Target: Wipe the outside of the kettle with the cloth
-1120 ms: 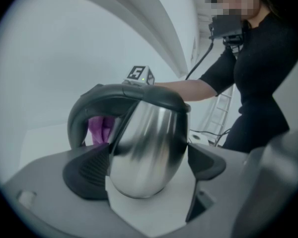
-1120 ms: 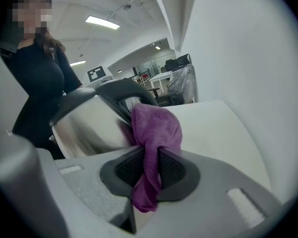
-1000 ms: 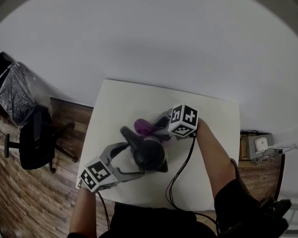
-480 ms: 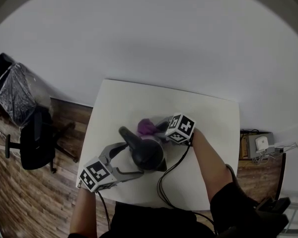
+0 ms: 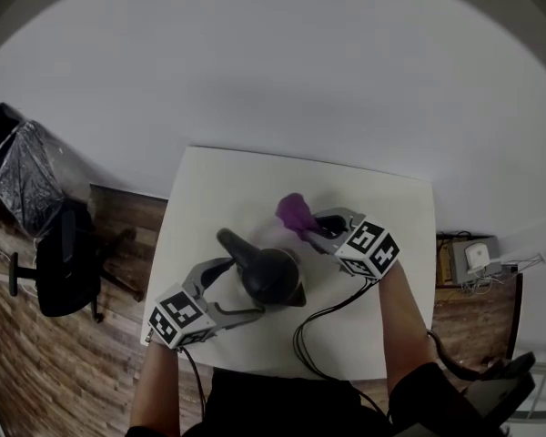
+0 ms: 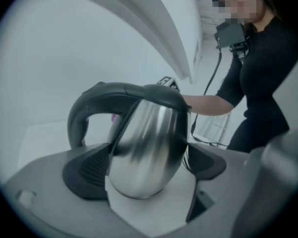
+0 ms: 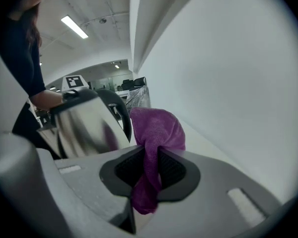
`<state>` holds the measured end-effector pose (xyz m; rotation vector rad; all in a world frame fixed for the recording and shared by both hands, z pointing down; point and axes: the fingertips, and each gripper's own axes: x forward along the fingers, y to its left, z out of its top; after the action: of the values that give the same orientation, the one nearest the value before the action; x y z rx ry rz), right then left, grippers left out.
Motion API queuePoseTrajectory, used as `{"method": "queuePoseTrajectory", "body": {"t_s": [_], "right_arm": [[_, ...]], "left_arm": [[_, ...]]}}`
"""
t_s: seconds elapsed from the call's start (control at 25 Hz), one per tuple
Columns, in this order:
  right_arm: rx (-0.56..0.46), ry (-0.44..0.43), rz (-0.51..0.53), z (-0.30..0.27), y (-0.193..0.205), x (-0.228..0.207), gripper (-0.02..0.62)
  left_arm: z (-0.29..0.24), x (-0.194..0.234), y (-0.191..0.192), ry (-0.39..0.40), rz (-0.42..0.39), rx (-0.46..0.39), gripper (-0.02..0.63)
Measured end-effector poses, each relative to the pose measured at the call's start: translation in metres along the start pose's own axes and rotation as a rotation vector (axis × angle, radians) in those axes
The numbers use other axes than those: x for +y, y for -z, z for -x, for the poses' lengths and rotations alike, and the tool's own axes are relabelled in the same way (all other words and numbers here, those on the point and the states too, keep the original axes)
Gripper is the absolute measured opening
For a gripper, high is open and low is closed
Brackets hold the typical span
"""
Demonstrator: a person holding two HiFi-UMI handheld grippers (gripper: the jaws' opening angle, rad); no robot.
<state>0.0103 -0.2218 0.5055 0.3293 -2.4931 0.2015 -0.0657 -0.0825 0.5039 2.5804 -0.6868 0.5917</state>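
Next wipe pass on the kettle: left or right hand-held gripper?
Right. The right hand-held gripper has the purple cloth pinched in its jaws, just off the kettle. The left hand-held gripper is closed on the kettle body, steadying it.

Even, bright indoor light; fisheye w/ dark vignette corners; kettle (image 6: 146,148) streaky reflections, motion-blurred in right gripper view

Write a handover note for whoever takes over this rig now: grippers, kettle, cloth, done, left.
The left gripper is shut on the kettle, holding it on the table.
The right gripper is shut on the purple cloth, held clear of the kettle.
Done: cannot tell how much is wiped.
Left: bring the cloth onto the kettle's outside and wipe round it.
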Motion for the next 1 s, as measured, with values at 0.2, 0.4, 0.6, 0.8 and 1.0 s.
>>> {"method": "queuePoseTrajectory", "body": {"t_s": [0.2, 0.4, 0.6, 0.8, 1.0], "right_arm": [[-0.166, 0.064, -0.170, 0.065, 0.011, 0.044, 0.066], [-0.348, 0.015, -0.395, 0.074, 0.026, 0.101, 0.066], [-0.383, 0.007, -0.463, 0.048, 0.034, 0.119, 0.066], [-0.350, 0.052, -0.541, 0.033, 0.058, 0.112, 0.066], [-0.315, 0.087, -0.640, 0.016, 0.087, 0.103, 0.066]], "left_arm": [[0.002, 0.002, 0.001, -0.004, -0.003, -0.016, 0.492], [0.003, 0.006, -0.008, -0.024, 0.005, -0.034, 0.492], [0.000, 0.006, -0.001, -0.010, -0.018, -0.019, 0.492], [-0.001, 0.006, 0.005, -0.009, -0.048, 0.001, 0.491], [-0.002, 0.007, -0.001, -0.028, -0.036, -0.012, 0.491]]}}
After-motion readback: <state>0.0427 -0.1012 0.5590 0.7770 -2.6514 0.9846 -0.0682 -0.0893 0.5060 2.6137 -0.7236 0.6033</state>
